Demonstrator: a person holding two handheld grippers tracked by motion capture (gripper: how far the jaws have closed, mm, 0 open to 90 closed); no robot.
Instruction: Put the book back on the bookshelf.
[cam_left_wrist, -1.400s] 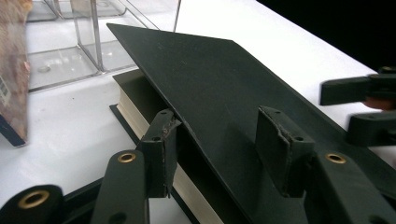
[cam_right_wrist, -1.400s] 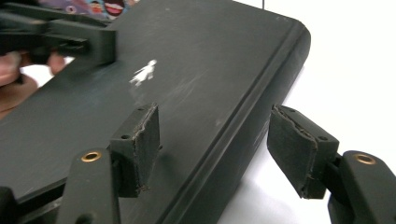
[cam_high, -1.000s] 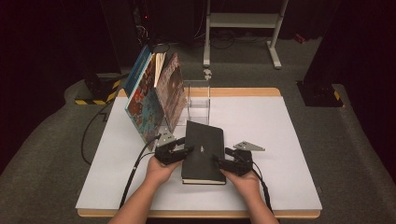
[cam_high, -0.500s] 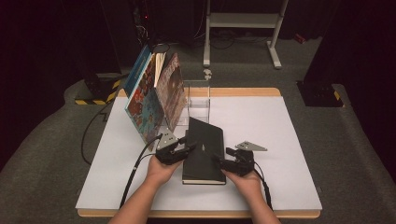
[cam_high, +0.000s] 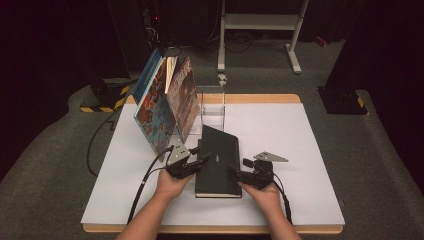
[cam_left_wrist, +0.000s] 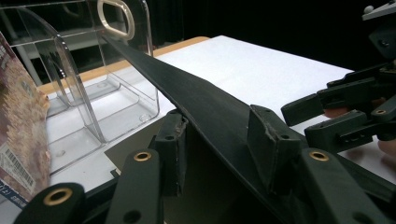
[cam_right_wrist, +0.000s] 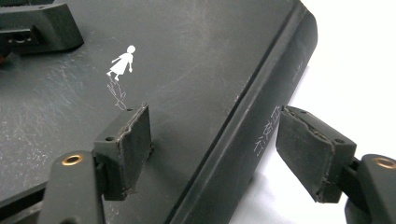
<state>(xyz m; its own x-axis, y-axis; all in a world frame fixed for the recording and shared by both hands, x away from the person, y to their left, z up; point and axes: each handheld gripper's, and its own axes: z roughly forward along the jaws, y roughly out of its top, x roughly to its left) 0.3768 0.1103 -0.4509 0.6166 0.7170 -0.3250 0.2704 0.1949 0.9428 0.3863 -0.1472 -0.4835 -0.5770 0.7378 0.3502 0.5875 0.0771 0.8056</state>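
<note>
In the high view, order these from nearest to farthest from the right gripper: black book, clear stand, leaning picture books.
1. Black book, just left of the right gripper.
2. Clear stand, behind the book.
3. Leaning picture books, far left.

Surroundings of a white-topped table in a dark room

A white table (cam_high: 300, 150) with a wooden edge is set on grey carpet (cam_high: 380, 150). At the table's far left, several colourful books (cam_high: 162, 105) are leaned together, tilted, with a barcode seen on one cover in the left gripper view. Just beside them a clear plastic book stand (cam_high: 212, 102) is placed, its dividers and handle cut-out shown close in the left gripper view (cam_left_wrist: 93, 70). Beyond the table a white metal frame (cam_high: 260, 25) is stood on the floor, and yellow-black hazard tape (cam_high: 102, 107) is seen at the left.
</note>
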